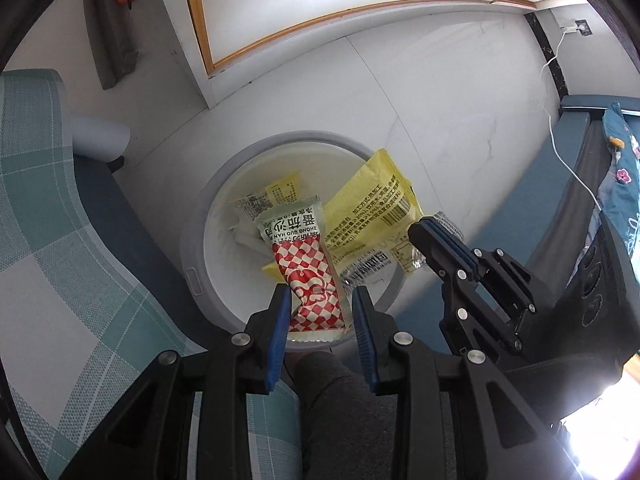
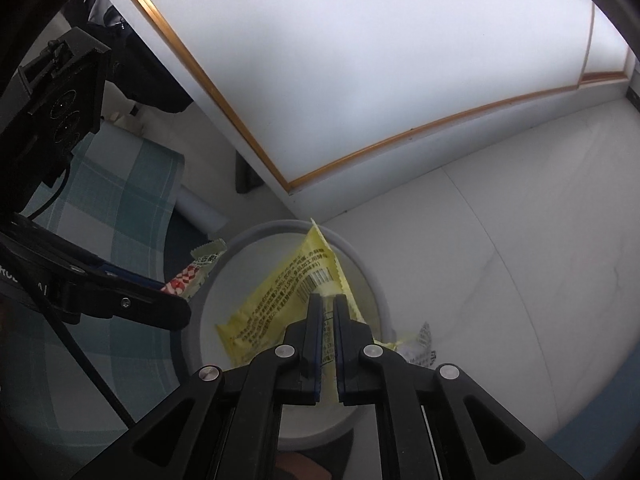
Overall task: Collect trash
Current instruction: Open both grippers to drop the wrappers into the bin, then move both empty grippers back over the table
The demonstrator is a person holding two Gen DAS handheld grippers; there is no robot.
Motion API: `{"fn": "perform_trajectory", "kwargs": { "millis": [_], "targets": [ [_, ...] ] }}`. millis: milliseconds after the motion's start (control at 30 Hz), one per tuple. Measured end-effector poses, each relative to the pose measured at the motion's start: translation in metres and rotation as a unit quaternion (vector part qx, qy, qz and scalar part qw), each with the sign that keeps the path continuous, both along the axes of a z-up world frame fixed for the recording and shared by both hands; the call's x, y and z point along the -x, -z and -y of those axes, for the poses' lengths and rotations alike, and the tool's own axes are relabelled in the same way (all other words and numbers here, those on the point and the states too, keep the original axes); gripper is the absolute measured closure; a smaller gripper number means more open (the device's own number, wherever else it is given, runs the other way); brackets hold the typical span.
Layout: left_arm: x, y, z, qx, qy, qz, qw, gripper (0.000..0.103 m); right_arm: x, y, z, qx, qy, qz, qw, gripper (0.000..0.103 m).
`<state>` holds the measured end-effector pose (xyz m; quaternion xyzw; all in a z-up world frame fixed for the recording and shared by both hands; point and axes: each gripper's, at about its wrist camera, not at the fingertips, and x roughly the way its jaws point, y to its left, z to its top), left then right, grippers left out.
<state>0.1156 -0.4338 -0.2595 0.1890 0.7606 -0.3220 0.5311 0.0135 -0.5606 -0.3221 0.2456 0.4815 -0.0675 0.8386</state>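
A round white trash bin (image 1: 224, 240) with a grey rim is seen from above on a pale floor (image 1: 440, 120), both grippers being held over its mouth. The left gripper (image 1: 320, 300) is clamped on a red-and-white checked sachet (image 1: 308, 276), which is pinched at its lower end between the blue pads (image 1: 280, 320); its printed upper end reaches toward 12 o'clock, well inside the rim. In the right wrist view the same sachet (image 2: 192, 274) is seen crossing the rim at about 9 o'clock of the bin.

The right gripper (image 2: 326, 304) is clenched on a yellow wrapper (image 2: 280, 300); only a thin fold is held between the near-closed jaws. The wrapper's far corner juts past the rim at 12 o'clock, and a crumpled clear tail (image 2: 420, 344) hangs outside the rim at 3 o'clock.

Inside the bin, a small yellow packet (image 1: 276, 196) and some white scrap (image 1: 244, 236) are already lying on the bottom.

Room is tight at 9 o'clock, where a green checked cushion (image 1: 60, 220) lies just beside the bin. A white wall panel with a wooden edge (image 1: 320, 16) stands near at 12 o'clock. Open floor is left from 1 to 3 o'clock, up to a blue bed edge (image 1: 576, 128) and a white cable (image 1: 560, 152).
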Motion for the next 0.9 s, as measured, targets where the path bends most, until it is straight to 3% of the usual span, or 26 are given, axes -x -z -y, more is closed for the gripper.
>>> {"fn": "perform_trajectory", "kwargs": {
  "millis": [133,200,267,467,567,667,767,900],
  "targets": [
    [0.0,0.004,0.001,-0.002,0.0,-0.002,1.0,0.074,-0.005,0.009,-0.012,-0.005,-0.01,-0.01,1.0,0.097],
    [-0.001,0.007,-0.001,-0.005,-0.007,-0.005,0.9999,0.057,-0.004,0.011,-0.015,-0.008,-0.016,-0.016,1.0,0.097],
    [-0.005,0.01,-0.005,-0.011,-0.017,-0.002,0.9998,0.047,-0.003,0.012,-0.017,-0.008,-0.017,-0.02,1.0,0.097],
    [-0.007,0.001,-0.009,0.0,-0.031,0.012,0.9995,0.043,0.007,0.007,-0.01,-0.001,-0.003,-0.028,1.0,0.09],
    [-0.003,-0.008,-0.008,0.007,-0.017,0.038,0.9991,0.034,0.009,0.003,-0.003,-0.001,0.009,-0.028,1.0,0.084],
    [0.0,-0.021,-0.012,0.012,-0.01,0.076,0.997,0.033,0.013,-0.005,0.003,-0.004,0.022,-0.024,0.999,0.08],
    [0.002,-0.038,-0.018,0.017,-0.01,0.129,0.9915,0.033,0.016,-0.017,0.005,-0.005,0.028,-0.016,0.999,0.067],
    [0.004,-0.065,-0.03,0.038,-0.02,0.176,0.9835,0.033,0.02,-0.039,0.005,-0.012,0.029,-0.003,1.0,0.062]
  ]
}}
